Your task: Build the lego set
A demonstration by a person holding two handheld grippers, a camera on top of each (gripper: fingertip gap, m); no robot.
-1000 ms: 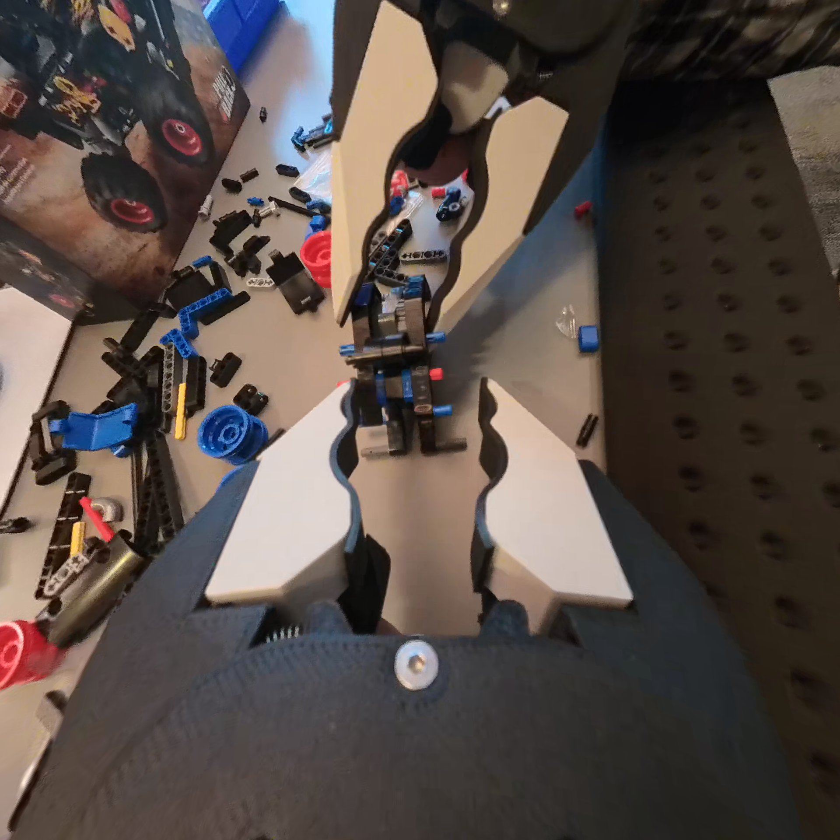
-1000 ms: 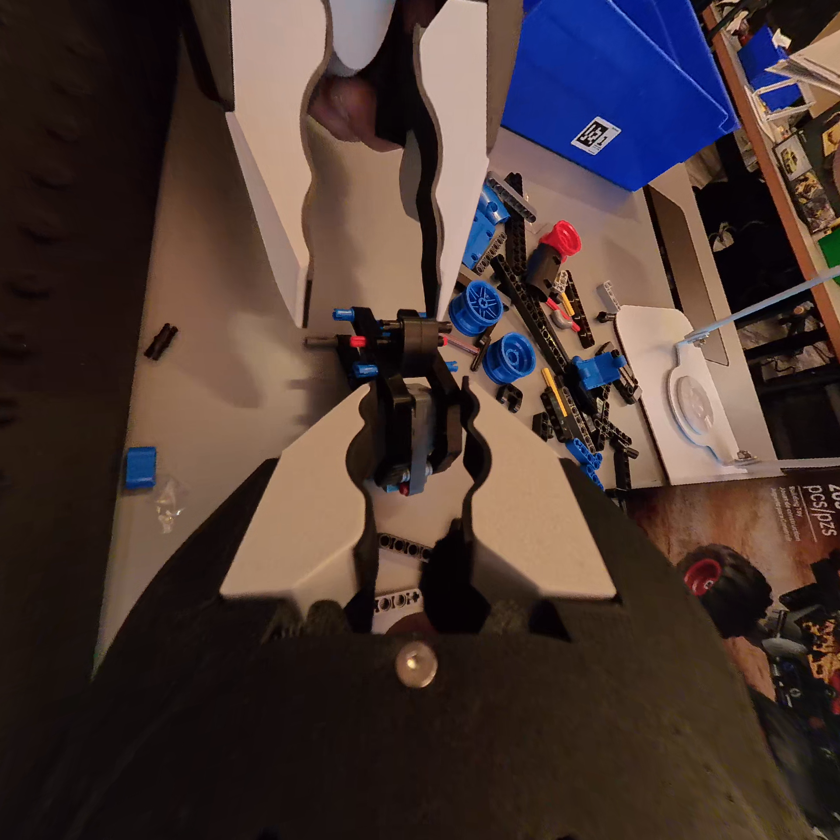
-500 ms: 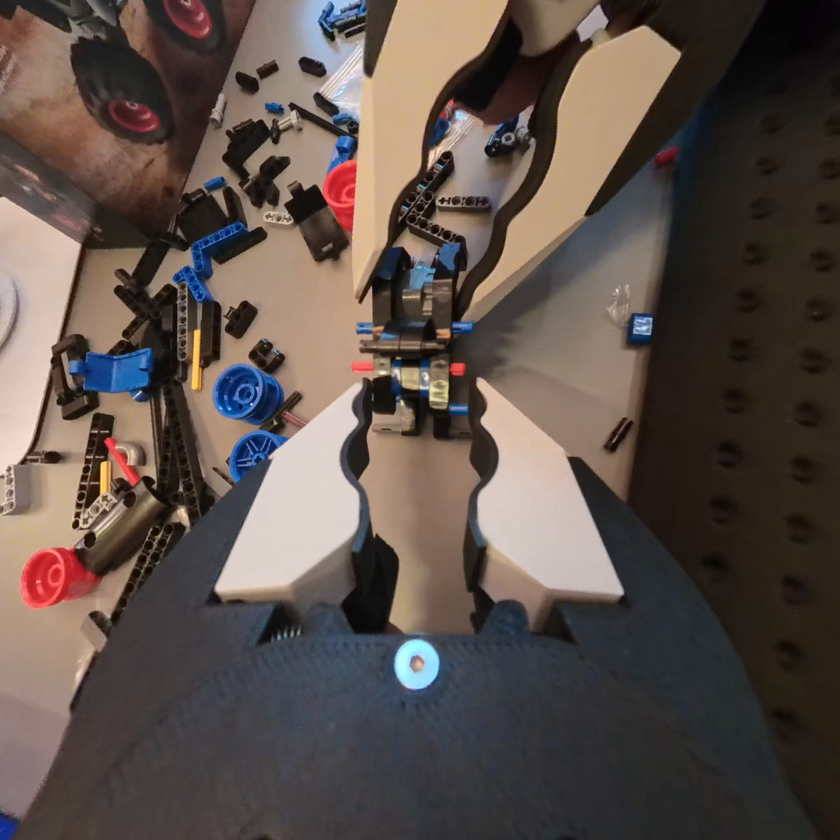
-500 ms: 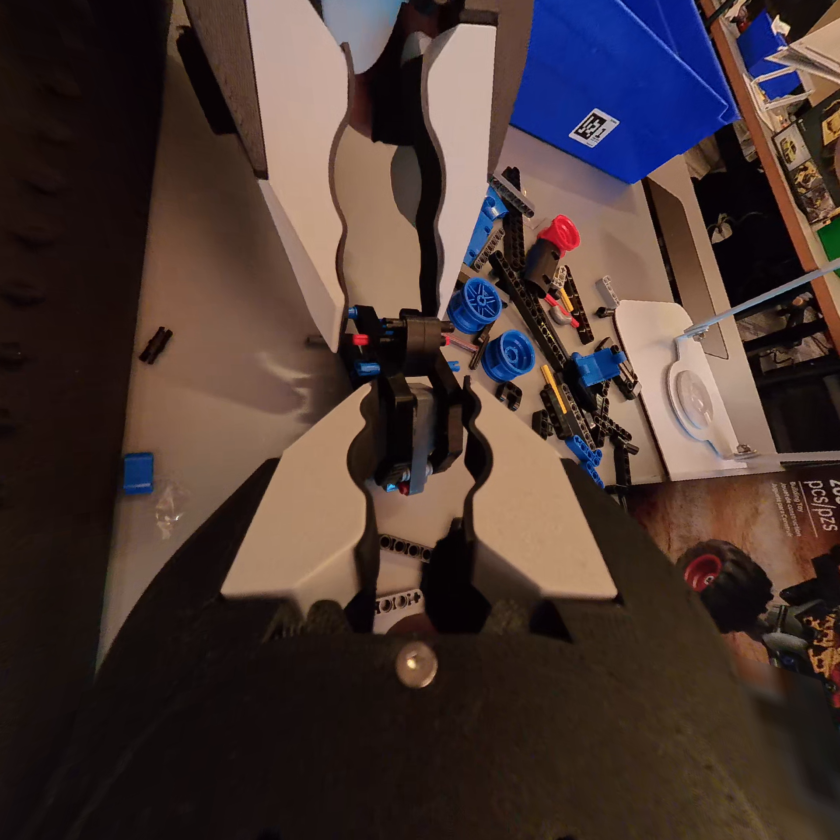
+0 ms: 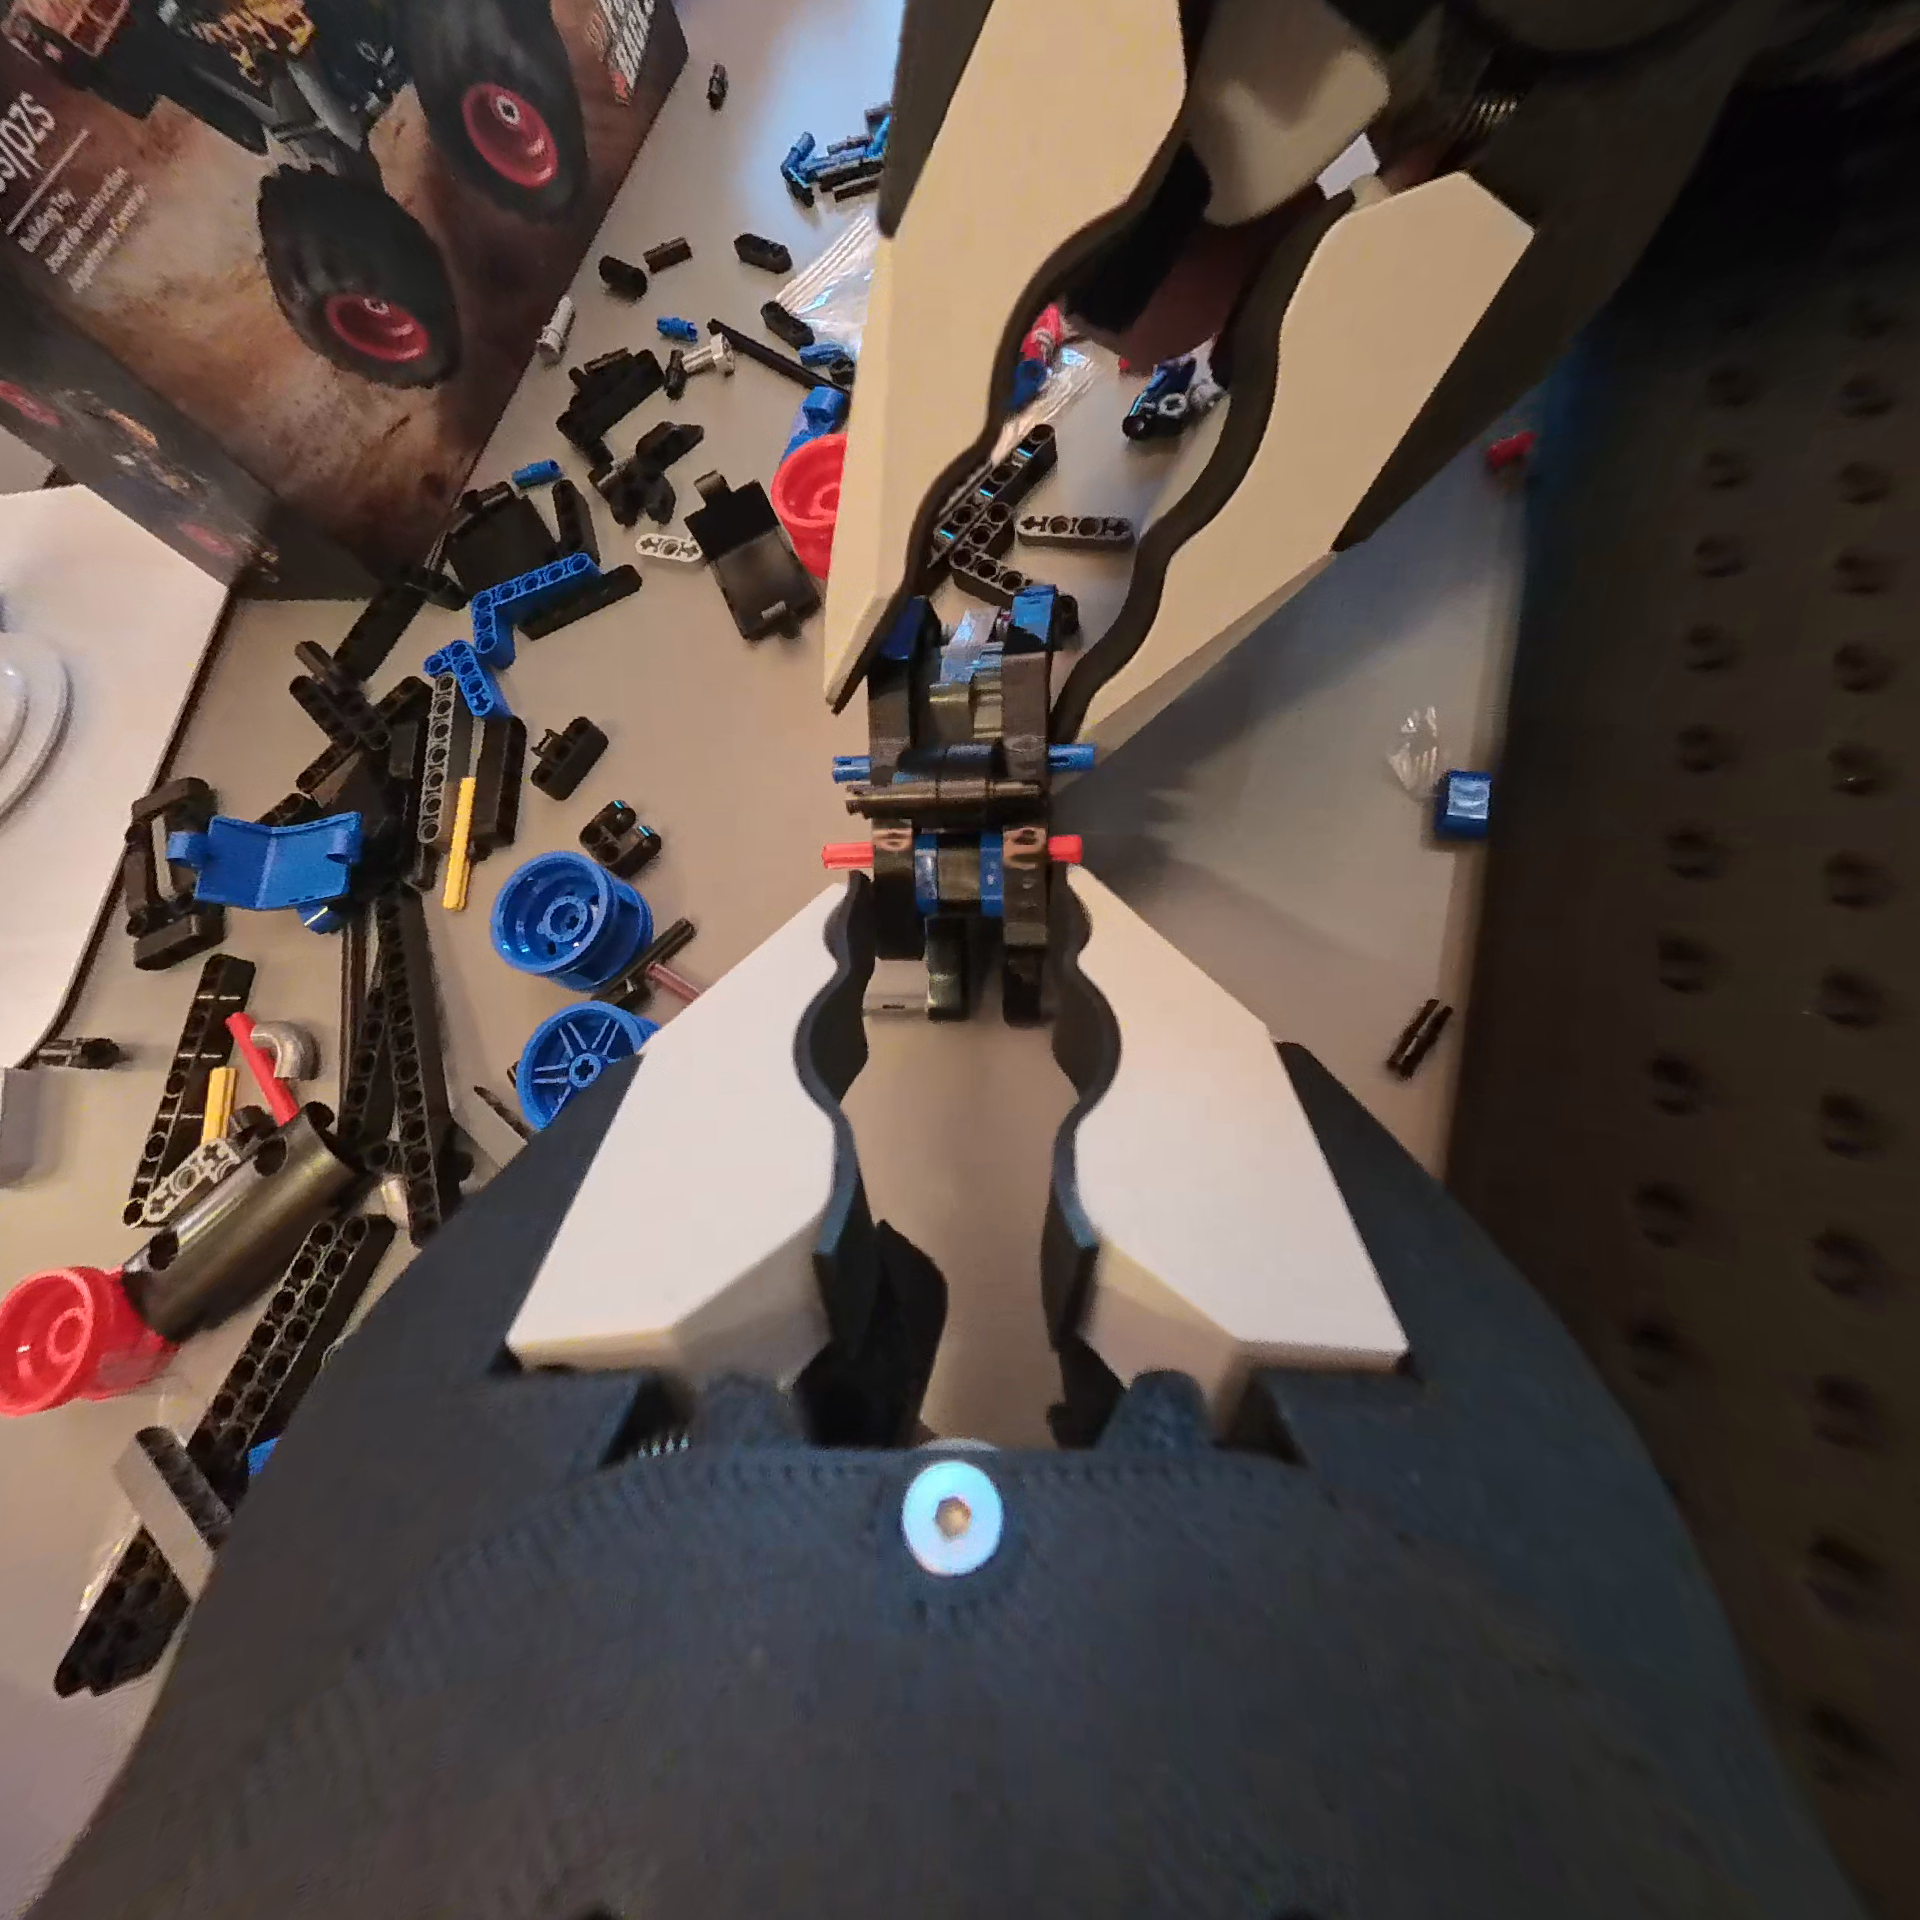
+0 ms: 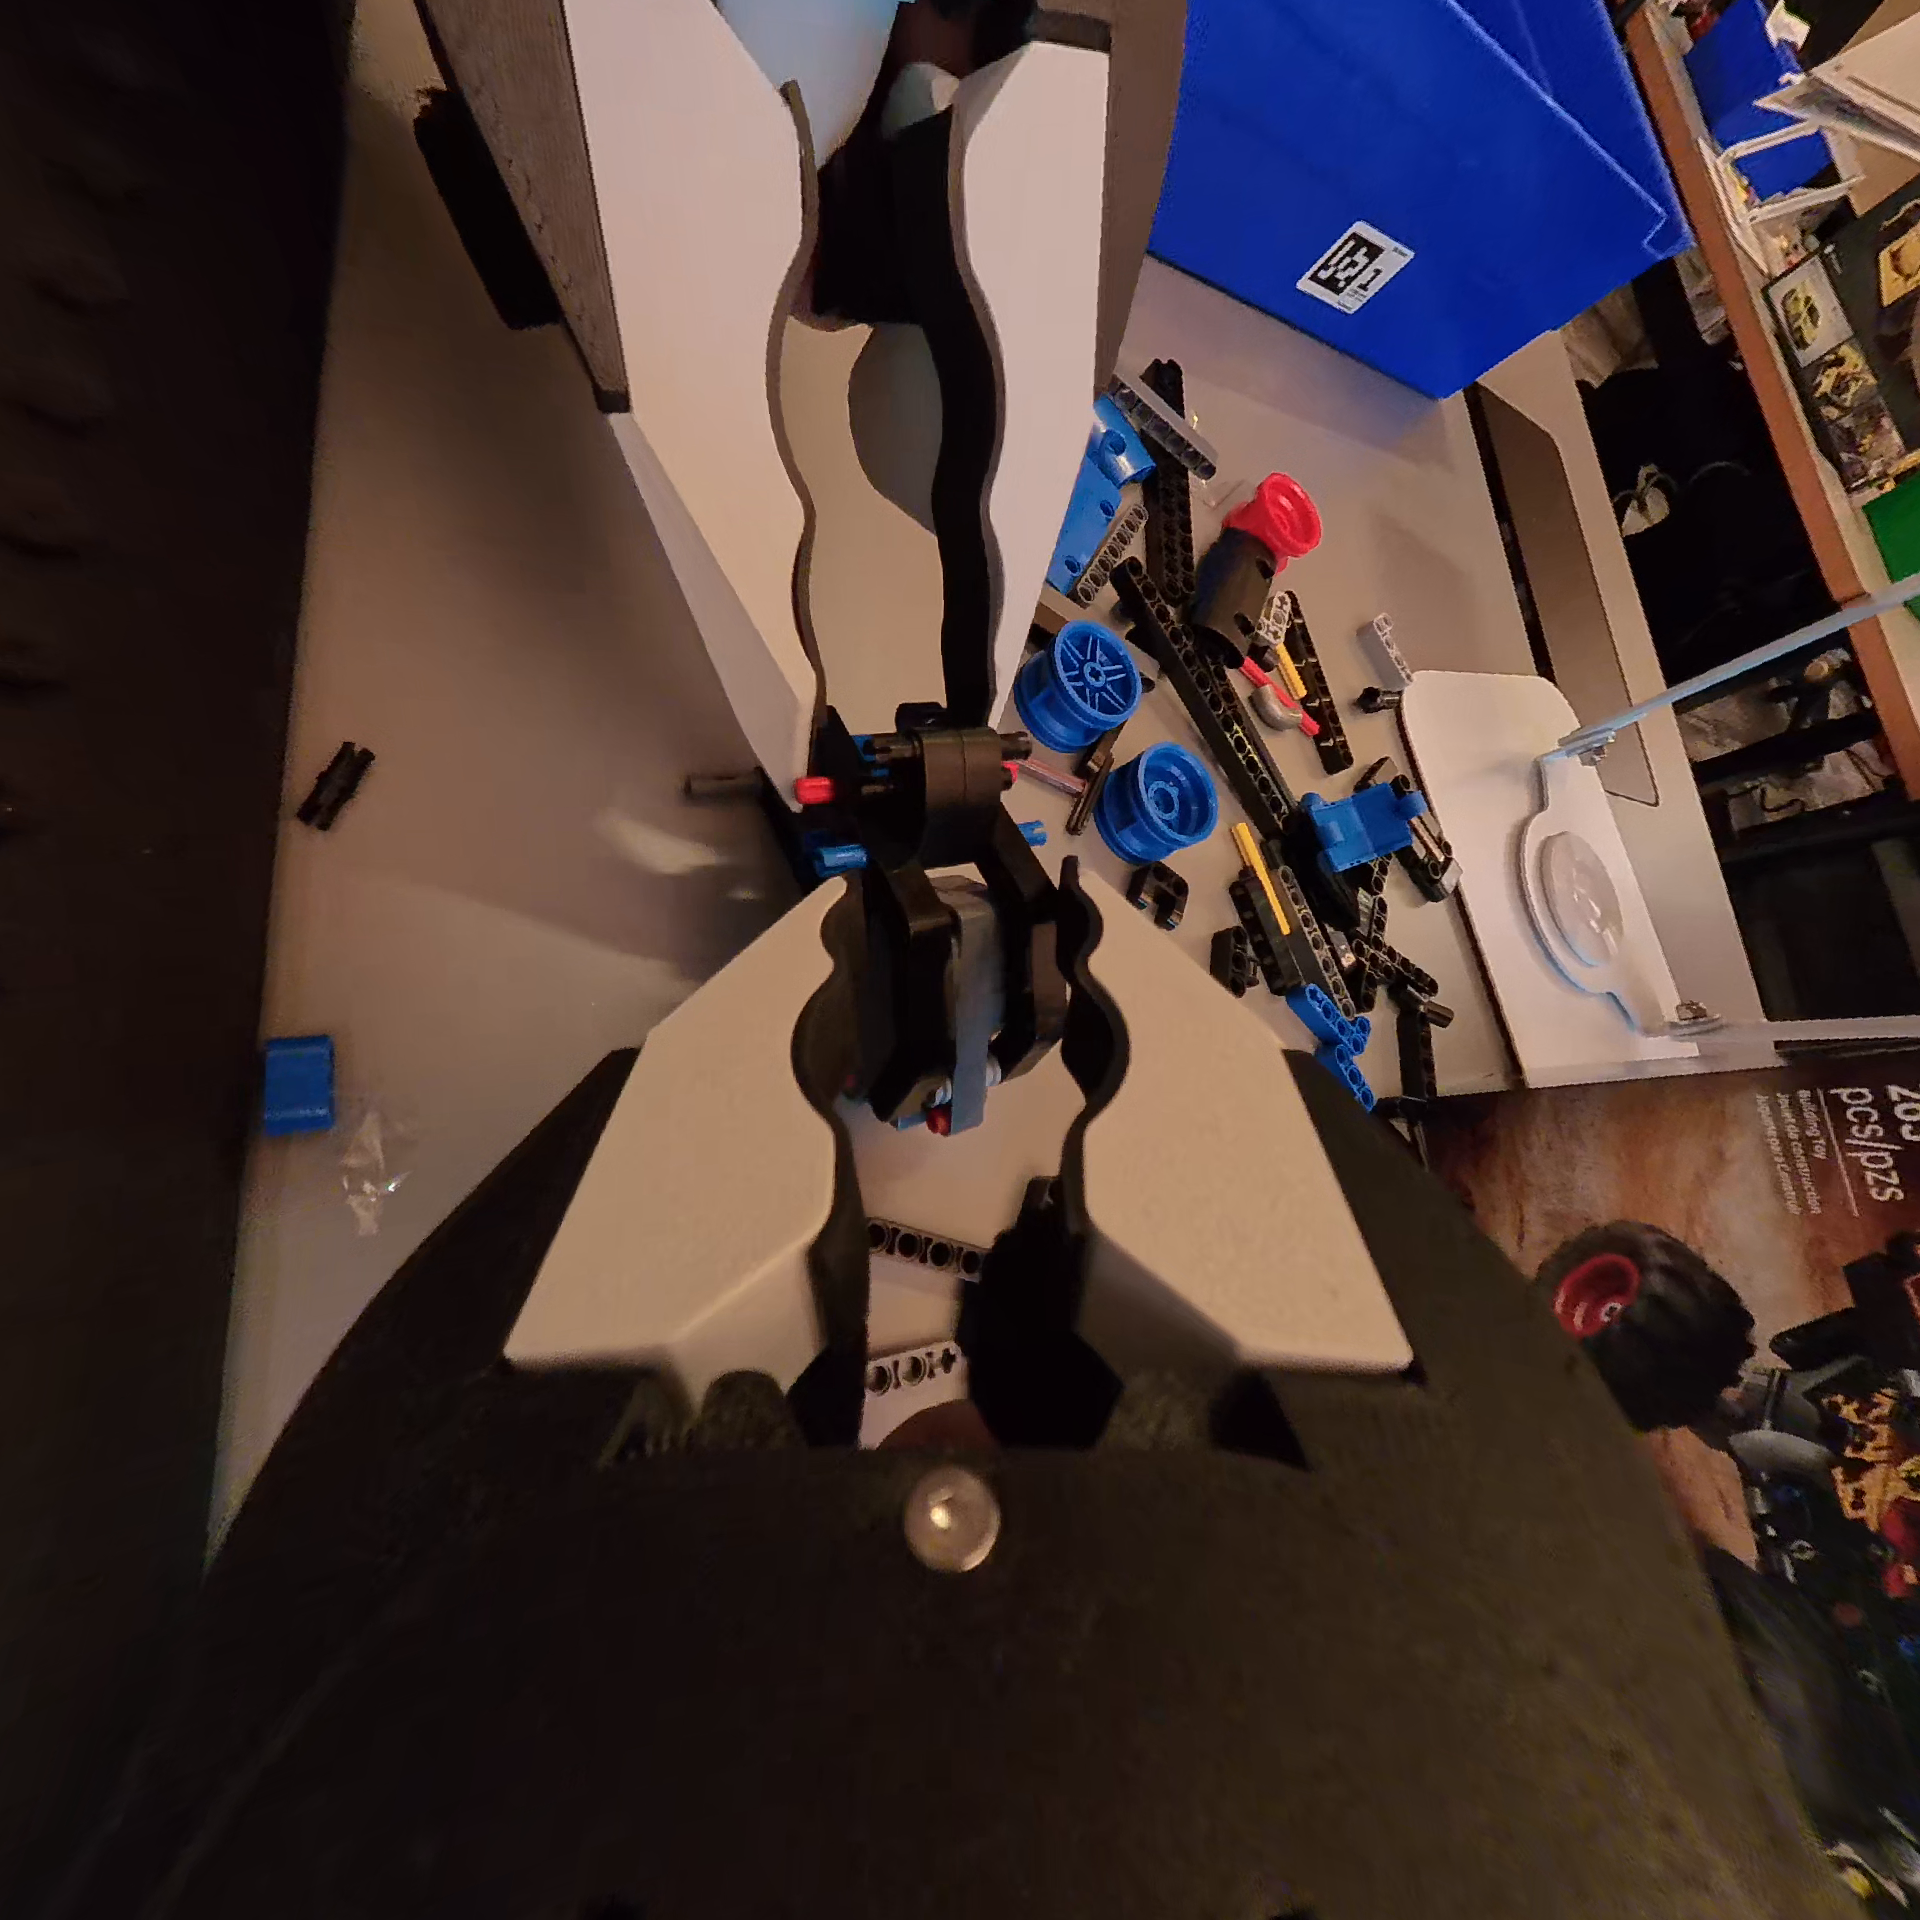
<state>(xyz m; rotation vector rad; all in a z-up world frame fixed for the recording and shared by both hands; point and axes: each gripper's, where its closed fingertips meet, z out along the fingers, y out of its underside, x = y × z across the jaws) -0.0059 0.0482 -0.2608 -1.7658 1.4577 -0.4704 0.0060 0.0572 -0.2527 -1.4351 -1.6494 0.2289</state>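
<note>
The lego set is only a little bit built. One small built piece (image 5: 956, 831) is made so far, black with blue and red pegs sticking out of its sides, and it sits in the air above the grey worktop (image 5: 1247, 831), right between the two claws. The right claw (image 6: 961, 997) is closed on the far end of it, with the black and grey part squeezed between its two fingers. The left claw (image 5: 956, 977) comes at it from the other side. Its fingers sit on each side of the near end and look like they touch it, but I cannot tell if they are really squeezing it. So the built piece is held from both ends. I think the next job is to hold it steady so a new part can go on. Lots of work is left. Most parts lie loose on the worktop: two blue wheels (image 5: 569, 920), a red wheel (image 5: 62, 1340), long black bars with holes (image 5: 395, 1039), a blue bent bar (image 5: 520, 613), a yellow stick (image 5: 459, 842) and many small pegs. A small blue brick (image 5: 1463, 805) lies alone near the worktop edge. The box (image 5: 291, 239) with the truck picture lies beside the loose parts. No wheels are on yet, and nothing looks like a truck yet.
</note>
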